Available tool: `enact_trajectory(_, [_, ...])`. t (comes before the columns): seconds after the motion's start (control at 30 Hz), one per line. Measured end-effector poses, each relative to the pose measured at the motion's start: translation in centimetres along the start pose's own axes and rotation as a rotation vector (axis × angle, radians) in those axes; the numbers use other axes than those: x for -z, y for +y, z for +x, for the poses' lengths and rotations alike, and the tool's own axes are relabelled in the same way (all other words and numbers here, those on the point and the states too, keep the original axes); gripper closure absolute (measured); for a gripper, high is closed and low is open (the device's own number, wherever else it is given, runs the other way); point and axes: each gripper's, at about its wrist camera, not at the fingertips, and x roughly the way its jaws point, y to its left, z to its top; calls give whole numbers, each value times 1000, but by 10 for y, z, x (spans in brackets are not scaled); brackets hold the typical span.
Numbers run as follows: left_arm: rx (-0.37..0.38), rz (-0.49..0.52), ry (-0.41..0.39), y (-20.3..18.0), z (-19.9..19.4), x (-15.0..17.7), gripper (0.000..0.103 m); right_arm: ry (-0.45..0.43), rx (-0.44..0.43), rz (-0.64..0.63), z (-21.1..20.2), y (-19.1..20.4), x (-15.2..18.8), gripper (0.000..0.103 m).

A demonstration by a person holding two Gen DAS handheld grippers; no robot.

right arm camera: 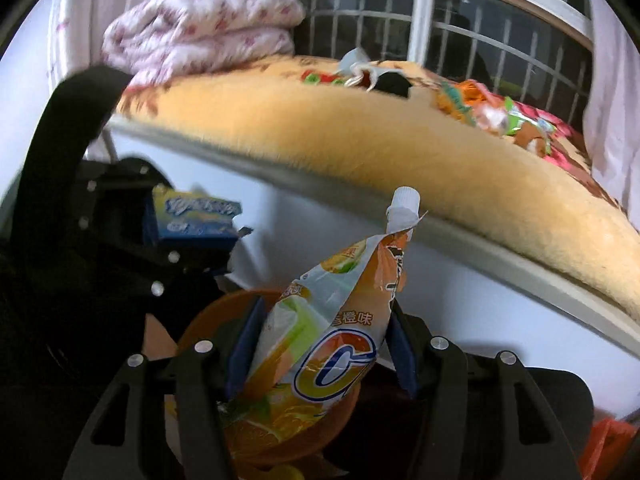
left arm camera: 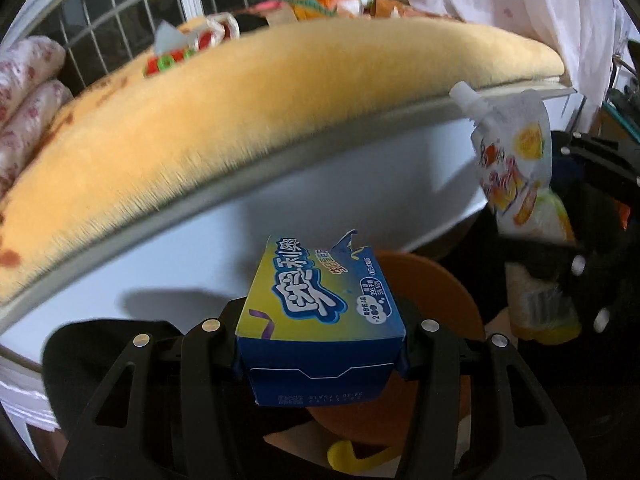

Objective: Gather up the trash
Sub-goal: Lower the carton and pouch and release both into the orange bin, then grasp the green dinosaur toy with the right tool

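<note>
My left gripper (left arm camera: 320,344) is shut on a blue and yellow Oreo box (left arm camera: 316,304), held above an orange bin (left arm camera: 432,292) beside the bed. My right gripper (right arm camera: 318,356) is shut on an orange-flavour drink pouch (right arm camera: 332,320) with a white spout, held over the same orange bin (right arm camera: 208,316). The pouch (left arm camera: 516,172) shows at the right of the left wrist view, and the box (right arm camera: 196,220) at the left of the right wrist view. More wrappers (right arm camera: 492,112) and a crumpled packet (right arm camera: 352,68) lie on the yellow blanket (right arm camera: 360,140).
The white bed frame (left arm camera: 320,184) runs across both views just behind the grippers. Folded pink quilts (right arm camera: 200,28) sit on the bed by the barred window (right arm camera: 500,40). A pale curtain (left arm camera: 520,0) hangs at the right. Something yellow (left arm camera: 344,456) lies low beside the bin.
</note>
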Motion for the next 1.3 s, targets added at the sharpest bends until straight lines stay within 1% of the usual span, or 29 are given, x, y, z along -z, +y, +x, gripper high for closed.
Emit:
enact_trajectory(0.07, [8, -8, 24, 2, 7, 2, 53, 39, -15, -25, 12, 5, 4, 46])
enact_trajectory(0.23, [30, -27, 77, 7, 22, 7, 53, 101, -56, 12, 30, -1, 4, 45])
enact_trajectory(0.43, [55, -42, 118, 12, 32, 10, 52, 165, -81, 24, 43, -3, 4, 44])
enact_trajectory(0.47, [64, -44, 131, 11, 34, 11, 50, 182, -88, 25, 46, -3, 4, 37])
enact_trajectory(0.5, [62, -48, 151, 12, 38, 12, 37, 193, -93, 26, 48, -3, 3, 25])
enact_trajectory(0.53, [58, -51, 164, 13, 42, 10, 27, 195, -89, 27, 49, -4, 2, 20])
enact_trajectory(0.57, [55, -55, 170, 13, 43, 11, 14, 192, -86, 28, 49, -4, 1, 18])
enact_trajectory(0.63, [57, -65, 171, 16, 43, 11, 13, 198, -94, 31, 49, -6, -2, 18])
enact_trajectory(0.77, [54, -76, 182, 17, 44, 13, 13, 194, -78, 41, 40, -13, 0, 18])
enact_trajectory(0.9, [46, -82, 161, 14, 39, 8, 13, 151, -84, 72, 15, -24, -7, 18])
enact_trajectory(1.0, [38, -85, 126, 15, 31, 2, 13, 88, -89, 110, -10, -39, -23, 18])
enact_trajectory(1.1, [29, -88, 81, 20, 16, -16, 13, 10, -85, 132, -30, -59, -47, 18])
enact_trajectory(1.17, [24, -95, 40, 23, 3, -27, 13, -47, -73, 146, -37, -78, -72, 18])
enact_trajectory(1.27, [22, -116, -12, 28, -12, -43, 13, -119, -45, 150, -36, -106, -108, 19])
enact_trajectory(1.3, [16, -123, -27, 29, -18, -51, 13, -137, -27, 140, -33, -115, -122, 22])
